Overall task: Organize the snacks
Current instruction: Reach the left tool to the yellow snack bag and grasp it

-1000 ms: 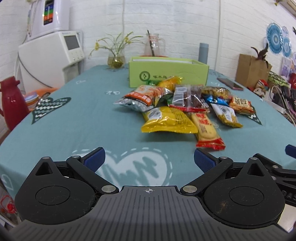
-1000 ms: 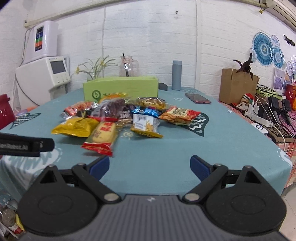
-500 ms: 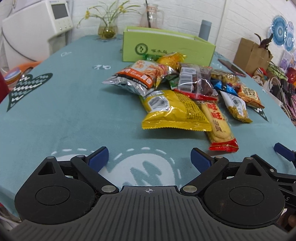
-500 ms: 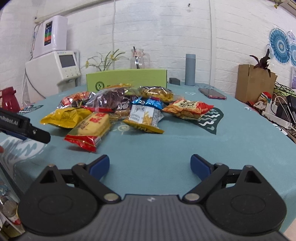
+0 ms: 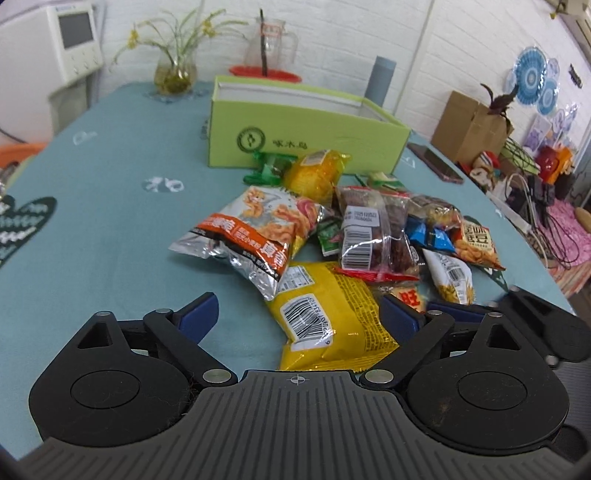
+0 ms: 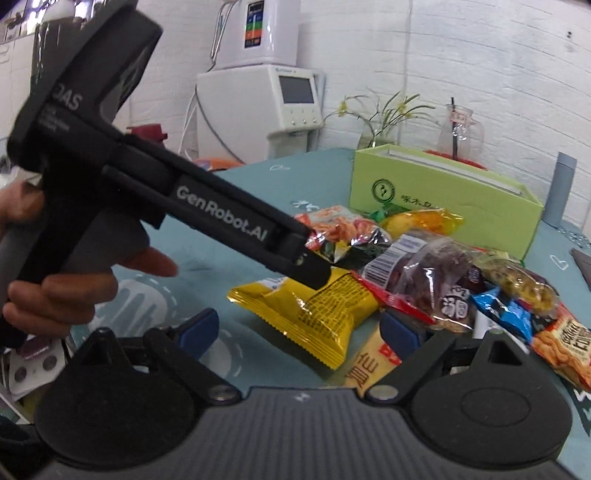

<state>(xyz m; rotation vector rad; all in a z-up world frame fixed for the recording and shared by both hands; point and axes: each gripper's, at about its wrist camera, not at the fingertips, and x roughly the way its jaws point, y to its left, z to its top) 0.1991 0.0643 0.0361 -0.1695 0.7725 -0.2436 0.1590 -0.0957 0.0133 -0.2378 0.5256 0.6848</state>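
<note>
We hover our left gripper (image 5: 299,314), fingers spread and just narrowing, over the crinkly yellow foil snack packet (image 5: 328,317) lying on the teal-clothed bench (image 5: 92,221). Our right gripper (image 6: 299,332) stays unclenched nearby. We should straddle its middle, then carry it to the lime-green cardboard box (image 5: 295,136).

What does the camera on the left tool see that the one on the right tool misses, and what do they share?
Only the left camera shows the brown paper bag, the phone and the cluttered side table. Only the right camera shows the person's hand holding the left gripper from the side, plus the tall white machine. Both show the green box, the yellow packet, the flower vase and the teal tablecloth.
</note>
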